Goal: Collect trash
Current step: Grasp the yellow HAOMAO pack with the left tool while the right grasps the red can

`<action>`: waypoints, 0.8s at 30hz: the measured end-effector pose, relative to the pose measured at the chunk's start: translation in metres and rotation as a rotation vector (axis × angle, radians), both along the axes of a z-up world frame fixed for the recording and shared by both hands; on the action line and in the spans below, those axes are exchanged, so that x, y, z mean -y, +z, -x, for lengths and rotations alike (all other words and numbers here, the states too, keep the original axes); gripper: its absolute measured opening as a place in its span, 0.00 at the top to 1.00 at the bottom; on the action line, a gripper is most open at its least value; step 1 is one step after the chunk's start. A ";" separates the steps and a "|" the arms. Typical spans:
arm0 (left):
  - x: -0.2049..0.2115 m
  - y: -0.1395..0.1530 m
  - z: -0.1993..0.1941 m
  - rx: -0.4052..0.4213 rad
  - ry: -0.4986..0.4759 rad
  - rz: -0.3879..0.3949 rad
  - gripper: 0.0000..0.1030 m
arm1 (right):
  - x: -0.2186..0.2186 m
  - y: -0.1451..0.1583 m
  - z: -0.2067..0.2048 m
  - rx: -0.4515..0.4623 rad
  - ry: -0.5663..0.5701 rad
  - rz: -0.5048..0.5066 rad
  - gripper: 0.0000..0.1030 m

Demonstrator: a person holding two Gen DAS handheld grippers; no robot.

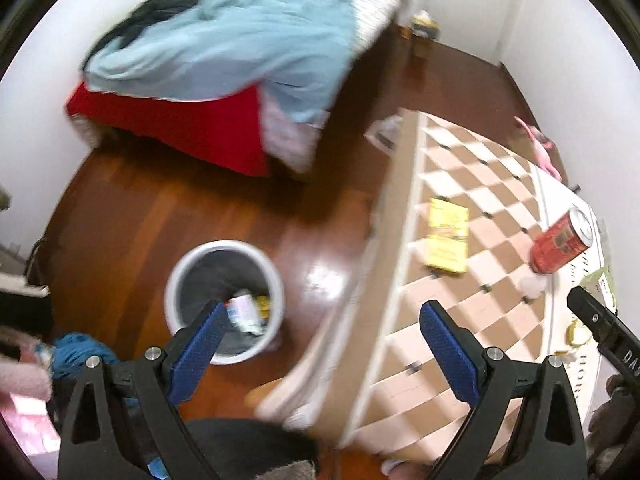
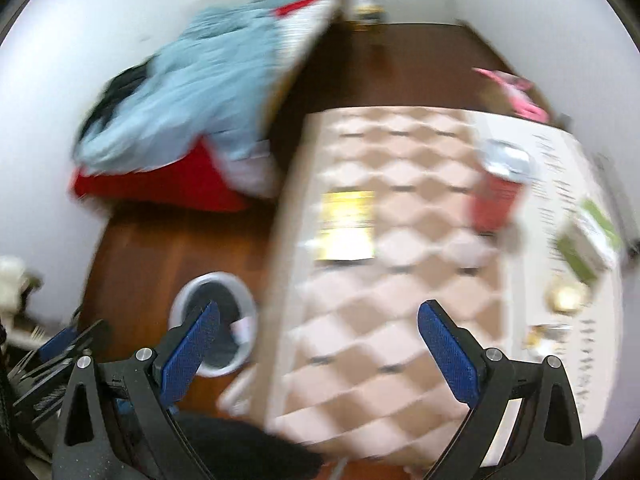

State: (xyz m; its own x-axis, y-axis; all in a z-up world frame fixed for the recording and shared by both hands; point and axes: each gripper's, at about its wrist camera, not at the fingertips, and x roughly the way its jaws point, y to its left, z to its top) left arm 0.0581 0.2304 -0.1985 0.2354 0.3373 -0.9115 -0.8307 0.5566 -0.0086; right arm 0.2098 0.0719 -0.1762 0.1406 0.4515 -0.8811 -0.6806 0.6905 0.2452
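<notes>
Red can (image 1: 562, 242) lying on its side on checkered table (image 1: 472, 184), near far-right edge; long axis diagonal, silver top pointing up-right, away from cam. Yellow packet (image 1: 448, 240) flat mid-table, long axis running away. White bin (image 1: 226, 300) on wood floor left of table, w/ trash inside. Left gripper (image 1: 322, 340) jaws wide apart, nothing held. Right gripper (image 2: 320, 340) likewise spread, empty; view blurred.

A home bedroom: an unmade bed (image 1: 224, 60) with a pale blue duvet and red sheet fills the upper left, dark wooden floor (image 1: 160, 208) runs below it, and a checkered counter (image 1: 472, 184) stands at right beside white walls.
</notes>
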 end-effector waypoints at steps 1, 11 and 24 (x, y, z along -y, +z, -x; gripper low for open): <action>0.002 -0.005 -0.014 -0.006 -0.013 0.008 0.05 | 0.009 -0.009 -0.018 0.025 -0.040 0.010 0.02; 0.001 -0.078 -0.142 -0.133 -0.157 0.086 0.05 | 0.034 -0.074 -0.120 0.106 -0.158 0.082 0.02; -0.012 -0.129 -0.184 -0.181 -0.208 0.161 0.18 | -0.007 -0.120 -0.172 0.107 -0.145 0.114 0.02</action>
State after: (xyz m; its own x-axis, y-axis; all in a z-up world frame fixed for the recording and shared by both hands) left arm 0.2417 0.2428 -0.3277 0.1134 0.1467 -0.9827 -0.6955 0.7180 0.0269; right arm 0.3814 0.0786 -0.2966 0.2925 0.3176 -0.9020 -0.5897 0.8024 0.0913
